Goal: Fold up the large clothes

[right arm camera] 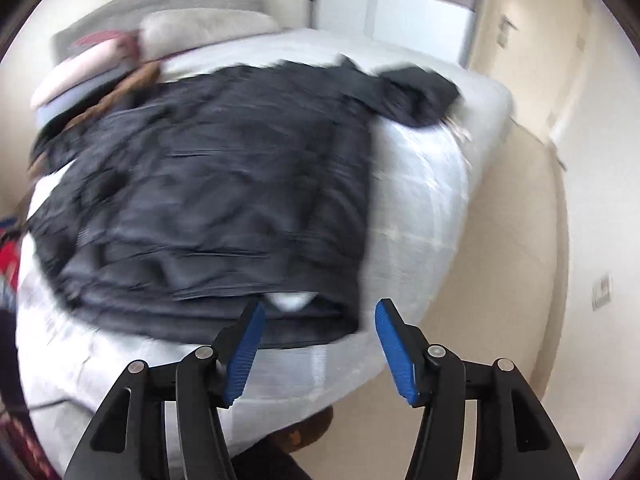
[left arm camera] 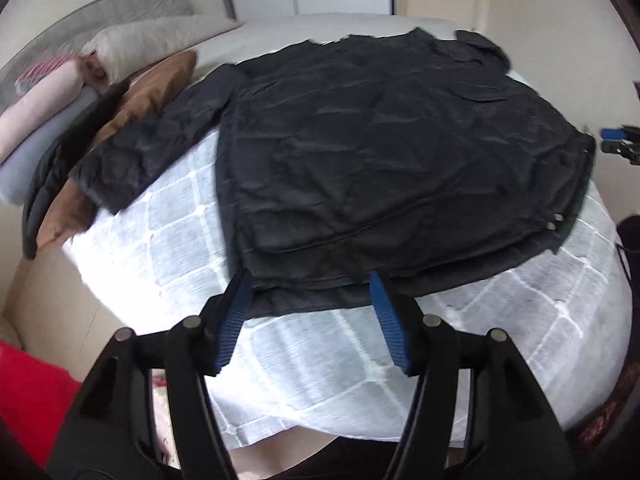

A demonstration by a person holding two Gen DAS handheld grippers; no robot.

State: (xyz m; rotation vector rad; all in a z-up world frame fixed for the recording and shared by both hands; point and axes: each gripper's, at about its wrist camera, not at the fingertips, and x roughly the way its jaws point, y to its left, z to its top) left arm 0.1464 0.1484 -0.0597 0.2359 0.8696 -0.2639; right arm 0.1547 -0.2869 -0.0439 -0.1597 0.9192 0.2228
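Note:
A large dark navy jacket (left arm camera: 380, 152) lies spread flat on the white quilted bed (left arm camera: 168, 248), hem toward me, one sleeve (left arm camera: 152, 148) stretched to the left over a brown pillow. My left gripper (left arm camera: 310, 280) is open, its blue pads just above the hem's near left part, holding nothing. In the right wrist view the same jacket (right arm camera: 208, 200) is blurred; its other sleeve (right arm camera: 420, 96) is bunched at the far right of the bed. My right gripper (right arm camera: 320, 308) is open and empty, over the hem's near right corner.
A brown pillow (left arm camera: 132, 120), a pale pillow (left arm camera: 160, 44), folded pink and grey bedding (left arm camera: 36, 120) and a dark garment (left arm camera: 44, 184) lie at the bed's left side by the grey headboard (left arm camera: 100, 12). Beige floor (right arm camera: 500, 280) runs along the bed's right. A red cloth (left arm camera: 32, 392) is near left.

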